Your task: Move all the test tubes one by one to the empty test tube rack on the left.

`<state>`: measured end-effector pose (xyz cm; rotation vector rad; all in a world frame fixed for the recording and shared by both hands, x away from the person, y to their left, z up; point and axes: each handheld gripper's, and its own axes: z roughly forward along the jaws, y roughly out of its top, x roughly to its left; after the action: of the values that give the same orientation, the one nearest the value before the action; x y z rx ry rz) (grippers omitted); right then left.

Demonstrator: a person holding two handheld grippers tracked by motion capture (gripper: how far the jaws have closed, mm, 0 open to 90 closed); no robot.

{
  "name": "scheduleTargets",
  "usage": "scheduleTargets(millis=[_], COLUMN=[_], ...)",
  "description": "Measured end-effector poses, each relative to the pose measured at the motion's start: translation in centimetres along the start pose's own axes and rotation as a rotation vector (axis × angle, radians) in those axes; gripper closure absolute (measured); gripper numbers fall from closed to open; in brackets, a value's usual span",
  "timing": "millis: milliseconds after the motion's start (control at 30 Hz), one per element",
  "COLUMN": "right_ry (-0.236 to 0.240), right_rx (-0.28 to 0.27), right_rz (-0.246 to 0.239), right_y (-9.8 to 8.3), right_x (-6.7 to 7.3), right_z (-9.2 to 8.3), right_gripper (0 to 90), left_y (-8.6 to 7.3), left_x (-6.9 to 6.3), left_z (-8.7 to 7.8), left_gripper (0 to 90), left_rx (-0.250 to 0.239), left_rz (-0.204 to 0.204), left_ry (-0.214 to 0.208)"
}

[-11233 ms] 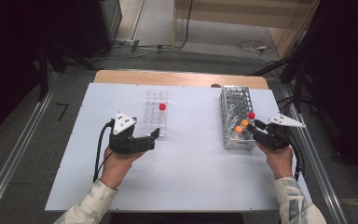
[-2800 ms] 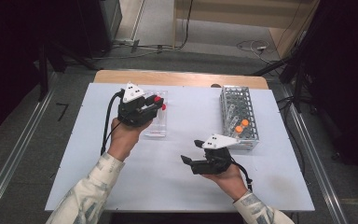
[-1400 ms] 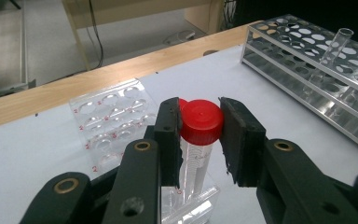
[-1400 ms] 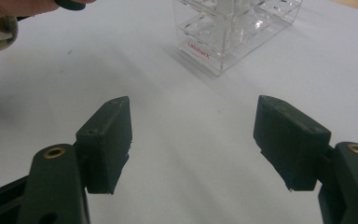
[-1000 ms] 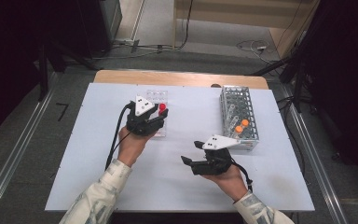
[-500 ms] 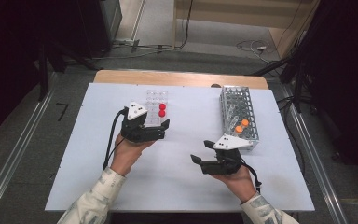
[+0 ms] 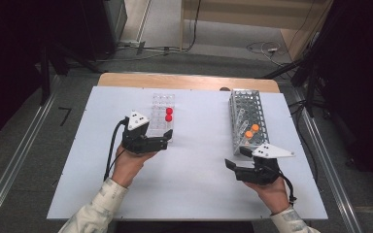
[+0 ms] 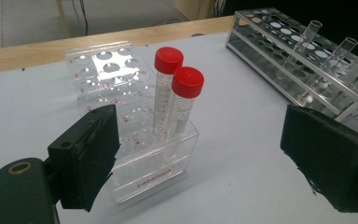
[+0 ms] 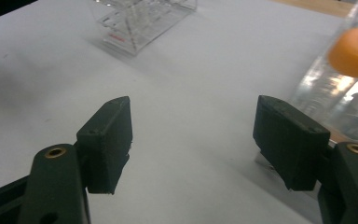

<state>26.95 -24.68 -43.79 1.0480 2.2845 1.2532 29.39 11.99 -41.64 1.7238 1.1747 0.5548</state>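
Observation:
Two red-capped tubes (image 7: 168, 114) stand upright side by side in a clear plastic rack (image 7: 161, 103). My left gripper (image 7: 167, 139) sits just short of that rack's near end. Its jaws have just opened and stand wide apart with nothing between them. In the left gripper view the tubes (image 8: 177, 100) rise beyond the black pads (image 8: 91, 154), apart from them. My right gripper (image 7: 235, 158) is open and holds nothing, close to the near end of the metal wire rack (image 7: 246, 104). That rack holds orange-capped tubes (image 7: 251, 131); one orange cap (image 9: 354, 51) shows past my right gripper (image 9: 193, 140).
The white table top (image 7: 194, 194) ends in a wooden strip (image 7: 184, 81) at the far side. Several uncapped clear tubes (image 8: 340, 51) lean in the metal rack (image 8: 279, 42). Cables trail from both grippers. Dark equipment and floor rails surround the table.
The left gripper has let go of the second red-capped tube in the clear rack and drawn back toward the person. The right gripper has moved right, toward the metal rack.

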Motion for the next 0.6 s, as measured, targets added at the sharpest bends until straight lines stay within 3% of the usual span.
scheduleTargets(millis=[233, 600], right_ry=[-0.058, -0.136], right_rx=[-0.004, -0.009], right_rz=[0.023, 0.057], right_y=[-0.4, 0.1], right_x=[-1.4, -2.9], right_z=[-0.7, 0.1], right_gripper=[27.3, 30.5], left_y=[0.0, 0.0], left_x=[0.4, 0.6], left_z=[-0.3, -0.4], left_gripper=[11.8, 11.8], left_rx=[-0.009, -0.009], left_rz=[-0.012, -0.017], left_ry=[0.01, 0.018])
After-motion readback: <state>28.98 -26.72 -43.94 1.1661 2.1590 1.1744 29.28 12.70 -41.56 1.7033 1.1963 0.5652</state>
